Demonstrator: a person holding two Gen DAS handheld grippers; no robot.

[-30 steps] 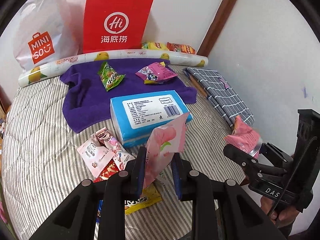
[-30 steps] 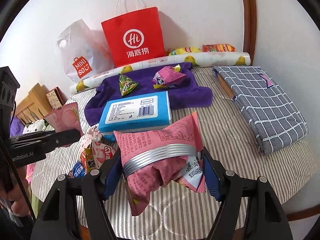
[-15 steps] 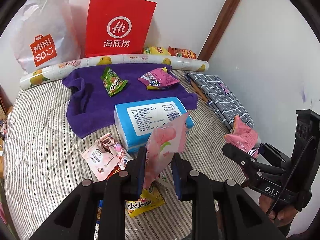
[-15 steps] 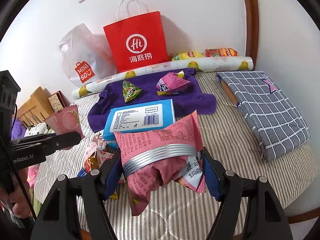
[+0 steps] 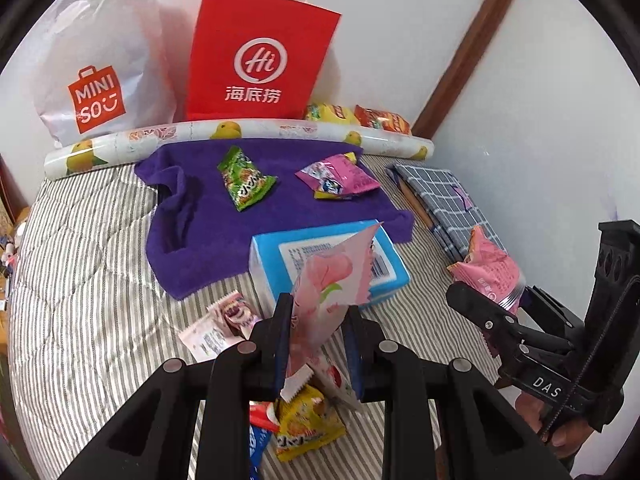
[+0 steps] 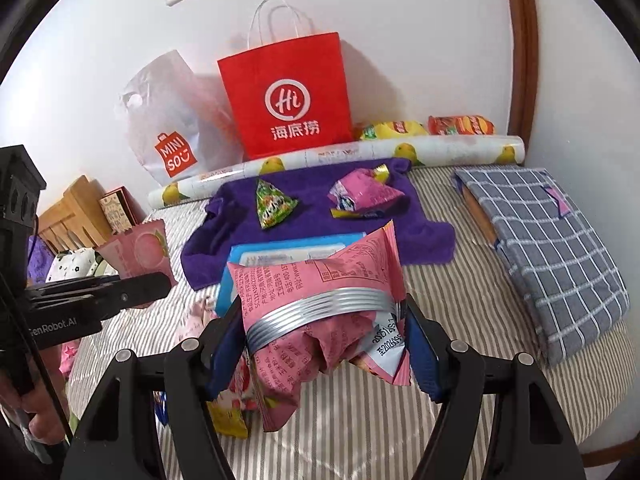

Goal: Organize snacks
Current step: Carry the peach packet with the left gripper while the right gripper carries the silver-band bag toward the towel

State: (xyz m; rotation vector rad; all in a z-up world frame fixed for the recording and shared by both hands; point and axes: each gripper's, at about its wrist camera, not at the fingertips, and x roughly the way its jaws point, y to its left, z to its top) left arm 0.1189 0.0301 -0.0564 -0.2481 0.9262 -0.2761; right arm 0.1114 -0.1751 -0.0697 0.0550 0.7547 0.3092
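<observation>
My left gripper (image 5: pixel 318 332) is shut on a pale pink peach snack packet (image 5: pixel 332 284), held above the striped bed; the packet also shows in the right wrist view (image 6: pixel 138 252). My right gripper (image 6: pixel 326 344) is shut on a bigger pink snack bag (image 6: pixel 320 308) with a silver band, seen from the side in the left wrist view (image 5: pixel 486 268). A purple towel (image 5: pixel 280 216) holds a green packet (image 5: pixel 244 180) and a pink packet (image 5: pixel 340 176). Loose snack packets (image 5: pixel 304 424) lie on the bed below my left gripper.
A blue tissue pack (image 5: pixel 276 256) lies in front of the towel. A red paper bag (image 5: pixel 256 56), a white Miniso bag (image 5: pixel 96 64) and a fruit-print roll (image 5: pixel 240 132) line the wall. A grey checked cloth (image 6: pixel 552 240) lies at the right.
Both grippers have lifted and drawn back a little with their packets; the bed and bags sit lower and farther in view. Grips are unchanged.
</observation>
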